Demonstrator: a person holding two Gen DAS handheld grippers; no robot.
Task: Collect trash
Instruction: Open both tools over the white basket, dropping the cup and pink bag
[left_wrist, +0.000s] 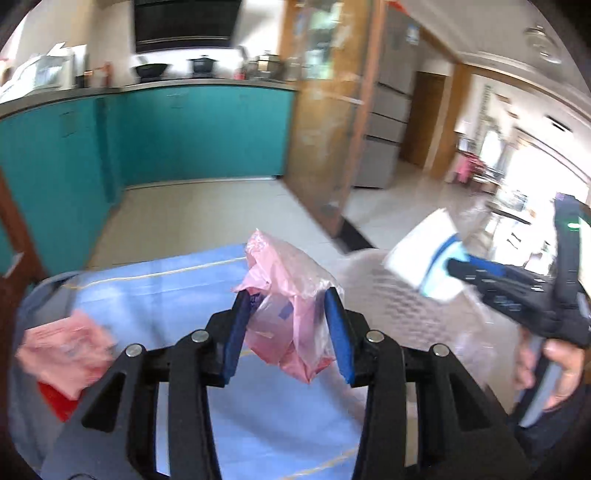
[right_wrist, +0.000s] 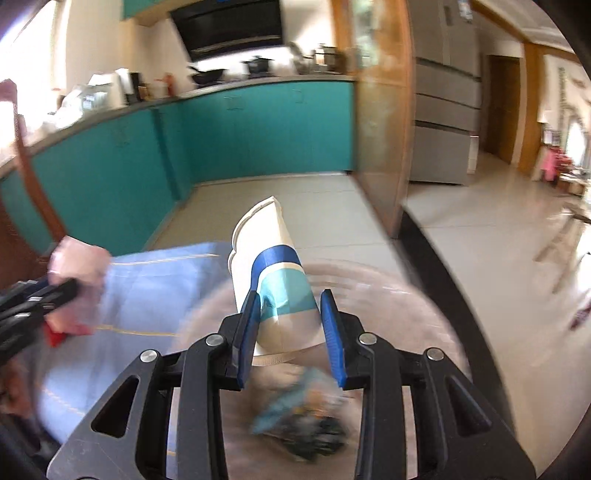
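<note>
My left gripper (left_wrist: 289, 295) is shut on a crumpled pink plastic bag (left_wrist: 291, 299), which hangs between its blue pads above the blue tablecloth (left_wrist: 155, 295). My right gripper (right_wrist: 290, 301) is shut on a squashed white paper cup (right_wrist: 269, 273) with blue and teal bands. The same cup (left_wrist: 421, 254) and right gripper (left_wrist: 456, 267) show at the right of the left wrist view, over a pale latticed waste basket (left_wrist: 402, 302). In the right wrist view the basket (right_wrist: 406, 295) lies blurred below the cup, with dark and teal trash (right_wrist: 299, 417) inside. The left gripper (right_wrist: 75, 288) shows at that view's left edge with the pink bag (right_wrist: 79, 266).
Another pink wrapper (left_wrist: 62, 347) lies over something red (left_wrist: 59, 398) at the table's left. Beyond the table run teal kitchen cabinets (left_wrist: 184, 133), a wooden partition (left_wrist: 325, 129) and a grey fridge (left_wrist: 388, 122). A hand (left_wrist: 561, 369) grips the right tool's handle.
</note>
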